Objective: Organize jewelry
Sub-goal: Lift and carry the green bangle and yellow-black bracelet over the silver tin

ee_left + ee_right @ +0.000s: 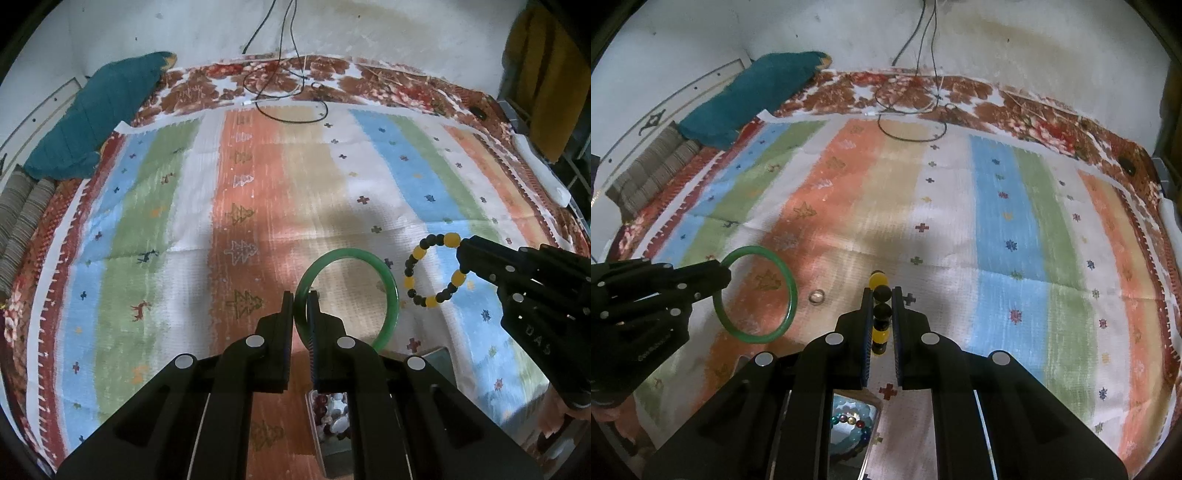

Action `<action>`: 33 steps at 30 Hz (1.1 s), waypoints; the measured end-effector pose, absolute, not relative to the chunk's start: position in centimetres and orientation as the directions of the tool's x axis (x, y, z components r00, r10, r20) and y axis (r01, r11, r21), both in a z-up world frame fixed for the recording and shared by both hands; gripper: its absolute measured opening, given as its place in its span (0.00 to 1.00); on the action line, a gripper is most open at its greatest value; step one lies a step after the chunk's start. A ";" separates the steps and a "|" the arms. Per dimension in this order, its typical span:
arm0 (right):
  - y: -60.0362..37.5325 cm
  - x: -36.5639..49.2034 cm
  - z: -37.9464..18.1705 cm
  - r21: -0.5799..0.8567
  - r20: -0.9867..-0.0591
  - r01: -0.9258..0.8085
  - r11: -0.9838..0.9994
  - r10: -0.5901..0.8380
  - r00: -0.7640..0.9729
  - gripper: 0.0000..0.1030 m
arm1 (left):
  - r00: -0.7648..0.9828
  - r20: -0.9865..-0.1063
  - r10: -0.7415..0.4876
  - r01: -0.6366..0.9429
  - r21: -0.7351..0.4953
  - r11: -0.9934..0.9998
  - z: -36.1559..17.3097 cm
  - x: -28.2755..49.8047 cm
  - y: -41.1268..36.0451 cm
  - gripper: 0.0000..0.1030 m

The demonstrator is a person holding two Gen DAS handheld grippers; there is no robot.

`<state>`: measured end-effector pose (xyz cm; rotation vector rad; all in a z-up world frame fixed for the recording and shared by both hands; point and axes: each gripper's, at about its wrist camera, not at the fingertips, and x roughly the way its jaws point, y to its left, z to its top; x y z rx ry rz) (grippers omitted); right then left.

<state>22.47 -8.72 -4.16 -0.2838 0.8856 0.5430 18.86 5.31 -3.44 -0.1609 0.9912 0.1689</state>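
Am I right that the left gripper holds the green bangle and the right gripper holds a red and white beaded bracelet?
Not quite. The right gripper holds a black and yellow beaded bracelet, as the left wrist view shows. The left gripper does hold the green bangle.

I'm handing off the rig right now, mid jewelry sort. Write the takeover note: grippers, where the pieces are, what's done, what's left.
Left gripper: shut on the green bangle, held off the striped cloth.
Right gripper: shut on the black and yellow bead bracelet, also lifted.
Small ring: loose on the cloth beside the bangle.
Box: below the grippers at the near edge, beaded pieces already in it.
Done: both pieces picked up.
Left: probably set bangle and bracelet in the box, then fetch the ring.
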 end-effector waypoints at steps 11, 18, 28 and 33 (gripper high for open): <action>-9.2 20.6 -3.1 -0.020 -0.770 -0.570 0.821 0.351 0.533 0.10 | 0.549 -0.833 0.075 -0.206 -0.048 0.977 -3.0 17.5 4.5 0.07; -9.7 18.7 -2.0 -0.012 -0.749 -0.585 0.811 0.380 0.543 0.10 | 0.569 -0.819 0.074 -0.203 -0.054 0.978 -2.2 15.9 4.1 0.07; -10.3 17.1 -1.6 -0.006 -0.740 -0.592 0.806 0.395 0.544 0.10 | 0.582 -0.810 0.067 -0.195 -0.059 0.979 -1.8 14.3 3.6 0.07; -10.5 16.6 -1.7 -0.007 -0.742 -0.594 0.804 0.394 0.542 0.10 | 0.582 -0.811 0.068 -0.183 -0.049 0.982 -1.9 13.8 3.1 0.07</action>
